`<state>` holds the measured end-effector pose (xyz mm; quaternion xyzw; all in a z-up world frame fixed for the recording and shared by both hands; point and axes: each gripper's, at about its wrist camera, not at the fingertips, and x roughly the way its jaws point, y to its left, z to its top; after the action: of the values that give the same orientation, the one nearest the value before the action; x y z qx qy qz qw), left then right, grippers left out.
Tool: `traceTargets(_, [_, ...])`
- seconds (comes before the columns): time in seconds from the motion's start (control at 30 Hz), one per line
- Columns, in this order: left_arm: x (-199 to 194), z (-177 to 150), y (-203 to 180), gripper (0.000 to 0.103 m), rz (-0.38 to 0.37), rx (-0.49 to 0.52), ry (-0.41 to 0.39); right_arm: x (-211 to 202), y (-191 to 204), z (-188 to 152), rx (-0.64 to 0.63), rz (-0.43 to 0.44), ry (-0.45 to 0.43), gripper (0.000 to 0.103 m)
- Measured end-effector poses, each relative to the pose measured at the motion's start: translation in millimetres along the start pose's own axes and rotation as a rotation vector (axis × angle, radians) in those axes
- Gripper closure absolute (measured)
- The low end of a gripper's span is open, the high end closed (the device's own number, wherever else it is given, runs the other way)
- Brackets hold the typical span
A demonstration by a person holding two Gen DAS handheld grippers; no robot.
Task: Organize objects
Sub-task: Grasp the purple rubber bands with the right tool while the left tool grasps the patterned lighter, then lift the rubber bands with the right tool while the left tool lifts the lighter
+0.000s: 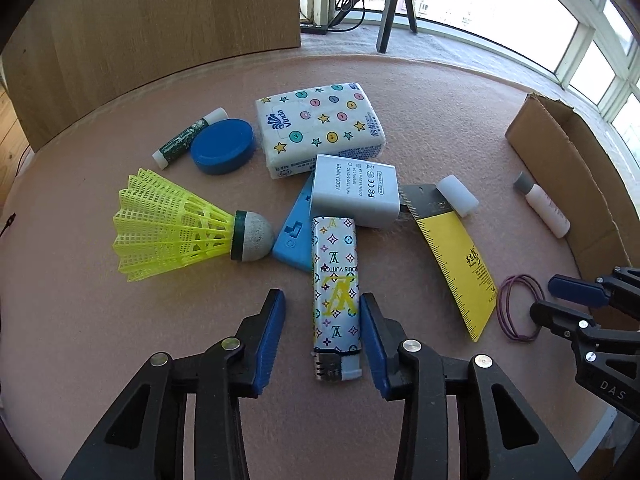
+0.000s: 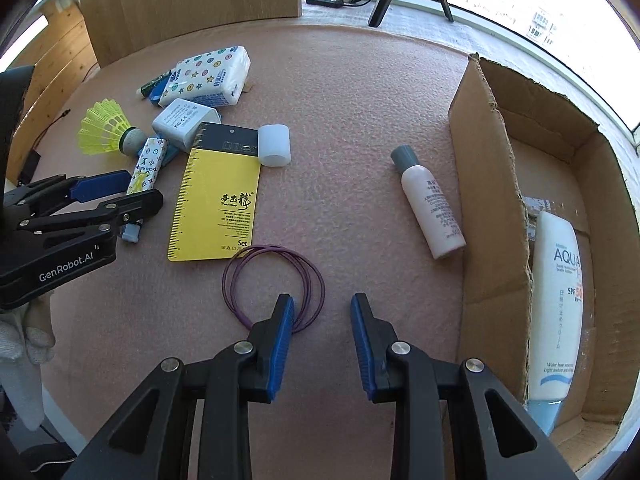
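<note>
One each of most things: one shuttlecock (image 1: 180,224), one lighter (image 1: 335,300), one adapter (image 1: 354,190), one tissue pack (image 1: 320,128), one blue lid (image 1: 223,146), one glue stick (image 1: 188,138), one ruler card (image 1: 456,256), one white cap (image 1: 457,195), one box (image 2: 492,184). Two bottles — one small (image 2: 430,204), one sunscreen (image 2: 556,312) in the box. Purple bands (image 2: 272,288) — several thin loops, the exact count unclear.
</note>
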<state>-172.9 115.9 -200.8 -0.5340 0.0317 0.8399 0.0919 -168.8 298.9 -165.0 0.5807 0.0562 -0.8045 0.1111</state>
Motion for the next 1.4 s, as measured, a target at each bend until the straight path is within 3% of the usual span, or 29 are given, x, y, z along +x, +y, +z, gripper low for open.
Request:
traceTargets(0.03, [-1,-1,3,0.074,-0.003,-0.004,-0.003,0,0,-1,0.004,0.003,-0.002,0.076])
traceTargets(0.1, [-3,-4,7,0.078,-0.016,-0.008,-0.005,0,-1,0,0.010,0.007,-0.005,0.076])
traceTargets(0.53, [-24,-43,2,0.078,-0.081,0.021,0.030,-4,-2,-7,0.005,0.018,-0.010,0.076])
traceTargets(0.6, [-27,-46,1,0.069,-0.062,0.017,0.037,-5,-4,-7,0.013,0.029,-0.011,0.076])
traceTargets(0.67, [-31,-46,2,0.039,-0.048,0.003,0.025,-6,-8,-7,0.045,0.039,-0.018,0.075])
traceTargets(0.83, [-24,-41,3,0.038,-0.041,-0.006,0.029,-5,-8,-5,0.040,0.045,-0.016,0.075])
traceTargets(1.0, [-16,-38,-2,0.047,-0.020,0.033,0.013,-4,1,-3,-0.002,0.012,-0.023,0.075])
traceTargets(1.13, [-17,-37,-3,0.076,-0.034,0.050,0.009,-3,14,-4,-0.062,-0.025,-0.036,0.080])
traceTargets(1.27, [-19,-40,-1,0.078,-0.051,0.039,0.013,-7,18,-9,-0.072,-0.006,-0.038,0.096])
traceTargets(1.4, [-21,-42,4,0.078,-0.095,0.000,0.029,-9,18,-12,-0.067,0.025,-0.036,0.101])
